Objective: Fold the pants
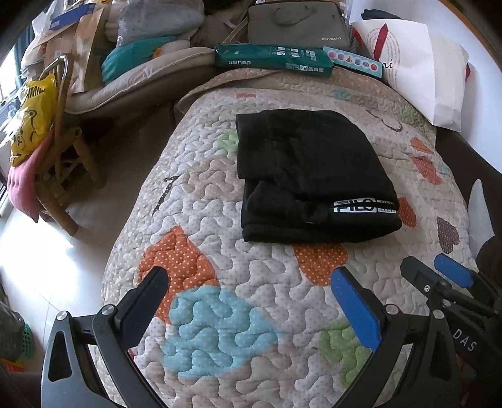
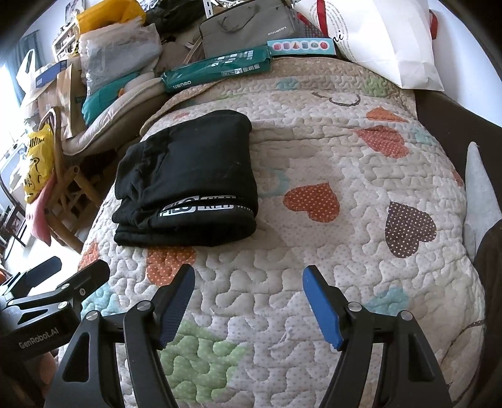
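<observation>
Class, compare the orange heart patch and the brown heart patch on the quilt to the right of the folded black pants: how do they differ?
The orange heart is orange with pale dots and lies nearer the black pants; the brown heart is dark brown and lies farther right, toward the quilt's edge. The orange heart looks broader and tipped sideways; the brown heart stands more upright. Both are dotted, heart-shaped patches sewn flat into the quilt.

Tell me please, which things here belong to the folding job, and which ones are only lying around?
Belong to the job:
- black pants, folded on the quilt
- left claw, open
- right claw, open

Only lying around:
- green package
- grey bag
- white paper bag
- yellow bag
</observation>
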Demonstrator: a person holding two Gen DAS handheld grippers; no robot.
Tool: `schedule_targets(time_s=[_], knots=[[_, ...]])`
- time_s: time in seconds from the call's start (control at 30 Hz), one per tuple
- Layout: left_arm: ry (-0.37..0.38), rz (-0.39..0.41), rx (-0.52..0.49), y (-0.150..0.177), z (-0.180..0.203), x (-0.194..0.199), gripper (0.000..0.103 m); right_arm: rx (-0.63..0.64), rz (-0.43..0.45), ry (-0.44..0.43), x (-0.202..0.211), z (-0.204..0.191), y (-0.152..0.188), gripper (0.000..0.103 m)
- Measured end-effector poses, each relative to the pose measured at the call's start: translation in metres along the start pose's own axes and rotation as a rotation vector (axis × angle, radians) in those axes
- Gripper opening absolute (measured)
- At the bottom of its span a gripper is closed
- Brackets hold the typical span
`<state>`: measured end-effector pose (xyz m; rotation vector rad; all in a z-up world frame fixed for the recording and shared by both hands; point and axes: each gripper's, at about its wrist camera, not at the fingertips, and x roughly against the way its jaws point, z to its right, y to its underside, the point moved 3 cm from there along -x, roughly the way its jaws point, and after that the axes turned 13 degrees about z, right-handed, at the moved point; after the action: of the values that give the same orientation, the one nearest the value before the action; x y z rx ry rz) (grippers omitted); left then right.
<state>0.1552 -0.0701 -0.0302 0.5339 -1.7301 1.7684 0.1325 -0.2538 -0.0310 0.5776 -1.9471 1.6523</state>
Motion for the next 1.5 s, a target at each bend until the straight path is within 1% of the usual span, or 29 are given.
schedule_targets(time_s=[0.77,1.5], knots=[[0.012,-0.059,0.024,0.007,-0.002,-0.011,0.103,-0.008,-0.014,0.003,-0.004,0.004,0.005,0.077],[0.019,-0.091,0.048,0.010,-0.004,-0.014,0.103,0.001,-0.019,0.002,-0.004,-0.001,0.008,0.078]])
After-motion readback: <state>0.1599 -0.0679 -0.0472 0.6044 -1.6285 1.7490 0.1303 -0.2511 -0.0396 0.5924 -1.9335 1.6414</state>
